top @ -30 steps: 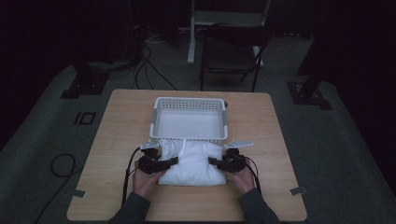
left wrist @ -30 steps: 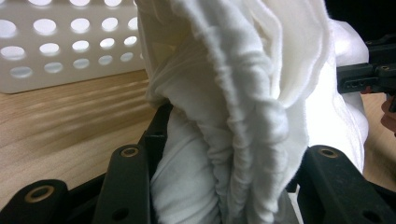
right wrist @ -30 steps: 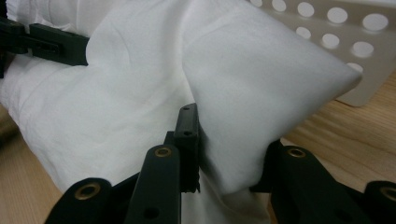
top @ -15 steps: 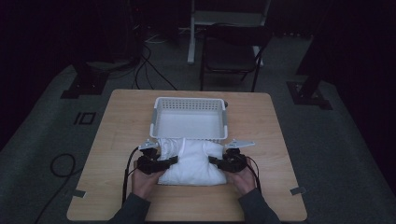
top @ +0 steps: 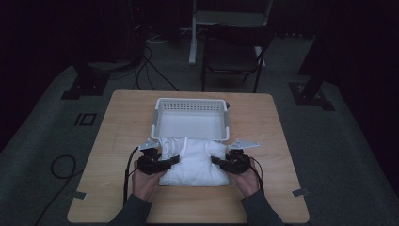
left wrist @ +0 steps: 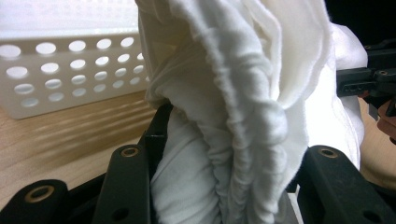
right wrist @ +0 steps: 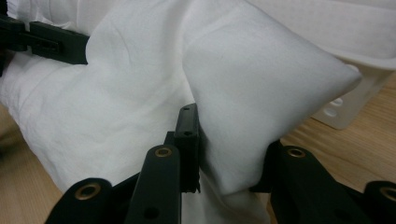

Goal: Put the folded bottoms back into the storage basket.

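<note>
Vs a sec ago: practically no change, so lift not begun.

Table (top: 117, 188): same.

Basket (top: 190, 117): empty, unmoved.

Folded white cloth (top: 190, 160): just in front of basket, near wall touching.

L gripper (top: 175, 160): clamped on cloth's left edge, bunched folds between jaws.

R gripper (top: 215, 160): clamped on right corner.

Likely next: raise into basket.

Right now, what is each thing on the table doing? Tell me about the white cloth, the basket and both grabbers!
white cloth: folded in a bundle, lying on the table just in front of the basket, pinched at both ends.
white basket: upright, nothing inside that I can see.
left gripper: shut on the cloth's bunched left end.
right gripper: shut on a fold at the cloth's right end.
table: wooden, holding the basket and the cloth.
</note>
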